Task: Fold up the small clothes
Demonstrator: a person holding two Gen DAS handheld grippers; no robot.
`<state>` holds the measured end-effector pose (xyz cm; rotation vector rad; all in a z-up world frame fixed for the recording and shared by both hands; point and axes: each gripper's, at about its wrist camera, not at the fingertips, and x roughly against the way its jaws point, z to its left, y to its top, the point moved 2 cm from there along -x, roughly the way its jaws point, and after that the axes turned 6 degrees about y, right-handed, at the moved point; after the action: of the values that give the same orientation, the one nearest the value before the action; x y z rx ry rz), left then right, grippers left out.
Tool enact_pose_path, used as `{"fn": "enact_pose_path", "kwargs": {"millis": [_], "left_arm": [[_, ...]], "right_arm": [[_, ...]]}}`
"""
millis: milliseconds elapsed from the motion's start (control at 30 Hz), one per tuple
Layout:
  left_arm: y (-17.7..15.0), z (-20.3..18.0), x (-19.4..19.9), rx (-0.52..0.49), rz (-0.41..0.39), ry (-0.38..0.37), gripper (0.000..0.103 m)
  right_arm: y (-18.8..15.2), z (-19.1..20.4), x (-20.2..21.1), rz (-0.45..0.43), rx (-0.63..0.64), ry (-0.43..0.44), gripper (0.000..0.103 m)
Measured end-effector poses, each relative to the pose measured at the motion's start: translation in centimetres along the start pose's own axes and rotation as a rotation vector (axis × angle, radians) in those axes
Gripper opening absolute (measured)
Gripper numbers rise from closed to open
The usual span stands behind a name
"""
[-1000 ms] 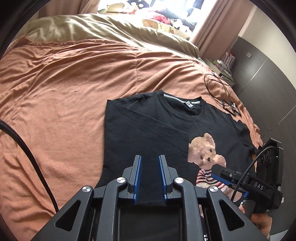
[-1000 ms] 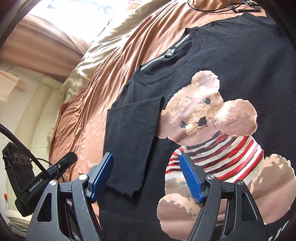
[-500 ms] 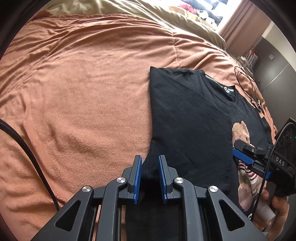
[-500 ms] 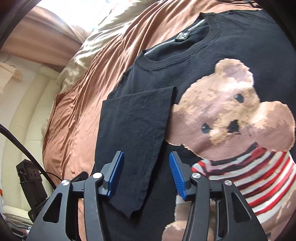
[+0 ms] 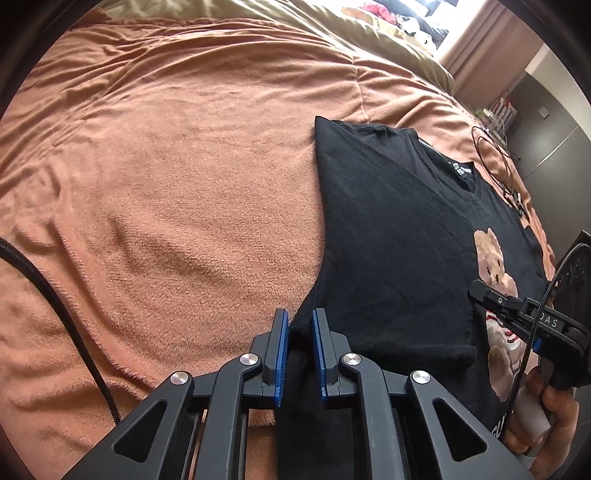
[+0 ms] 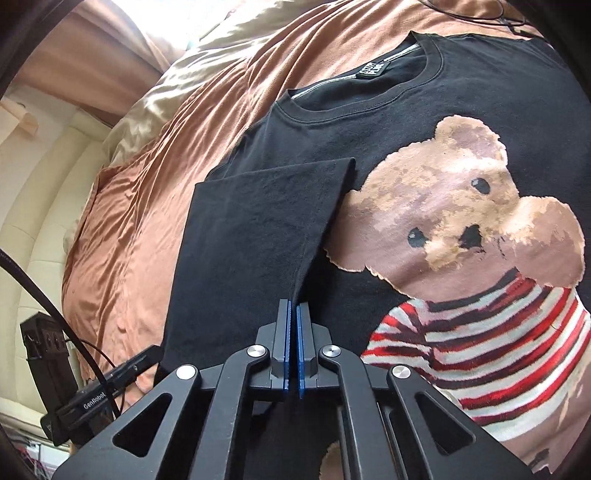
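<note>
A black T-shirt (image 6: 388, 122) w/ a teddy-bear print (image 6: 461, 236) lies face up on a bed, neck pointing away from the person. One side is already folded in, so a sleeve panel (image 6: 258, 221) lies flat over the chest beside the bear.

Fabric looks like thin cotton jersey: light, soft, limp, no stiffness. It'll likely drape and sag when lifted, and a one-layer pinch could slide out. Best holds are probably hems and folded edges, where layers stack thicker.

Right gripper (image 6: 293, 314): pads together, pinching the lower edge of the folded panel, approx. where it meets the shirt body. Left gripper (image 5: 298, 332): jaws closing on dark cloth at the shirt's near left corner; cloth sits between the pads, which seem to press it.

Surface: an orange-brown fleecy blanket (image 5: 184, 184), rumpled, soft, w/ some grip, so the shirt may drag rather than glide. Beyond it, an olive duvet (image 5: 295, 22), pink curtains (image 5: 487, 40), a bright window. Dark cabinet doors (image 5: 546, 129) stand at right, and a loose black cable (image 5: 491, 147) lies on the blanket near the shirt's collar.
</note>
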<state>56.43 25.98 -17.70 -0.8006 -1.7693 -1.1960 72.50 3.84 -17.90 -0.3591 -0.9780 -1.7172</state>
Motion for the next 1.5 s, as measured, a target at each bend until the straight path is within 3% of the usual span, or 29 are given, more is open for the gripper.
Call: {"fn": "enact_pose_path", "kwargs": {"millis": [200,467,667,800,1067,1100,1133,1167,1233,1400,1467,1500], "left_arm": [[-0.5,0.7,0.6,0.016,0.015,0.043,0.014],[-2.1,1.6,3.7,0.049,-0.019,0.014,0.014],[-4.0,3.1,6.5,0.074,-0.043,0.019,0.014],[-5.3,3.8,8.2,0.082,-0.049,0.021,0.014],[-7.7,1.9,12.8,0.064,-0.106,-0.012,0.016],[-8.0,1.5,13.3,0.059,-0.114,-0.018,0.016],[-8.3,1.1,13.9,0.055,-0.123,-0.023,0.019],[-8.6,0.7,14.5,0.052,-0.133,-0.027,0.025],[-9.2,-0.3,15.9,0.045,-0.158,-0.039,0.035],[-10.7,-2.9,18.5,0.015,-0.201,-0.039,0.066],[-11.3,-3.7,19.4,0.018,-0.218,-0.027,0.085],[-11.6,-4.3,20.1,0.02,-0.233,-0.026,0.088]], "right_arm": [[-0.4,-0.5,0.8,0.024,-0.024,0.015,0.0],[-1.7,1.7,2.2,0.054,0.023,0.065,0.0],[-3.2,2.9,0.8,0.106,0.065,0.104,0.0],[-4.0,2.9,-0.5,0.16,0.091,0.071,0.0],[-5.1,5.3,5.6,0.098,0.125,0.009,0.001],[-5.3,5.5,6.7,0.084,0.131,0.001,0.005],[-5.6,5.6,7.6,0.072,0.137,-0.007,0.02],[-6.0,5.6,9.0,0.05,0.144,-0.014,0.047],[-6.7,5.7,11.6,-0.002,0.152,-0.018,0.069],[-8.7,5.7,16.7,-0.059,0.161,-0.02,0.073],[-9.6,5.3,19.2,-0.1,0.168,-0.041,0.076],[-10.2,5.2,20.3,-0.115,0.164,-0.036,0.077]]}}
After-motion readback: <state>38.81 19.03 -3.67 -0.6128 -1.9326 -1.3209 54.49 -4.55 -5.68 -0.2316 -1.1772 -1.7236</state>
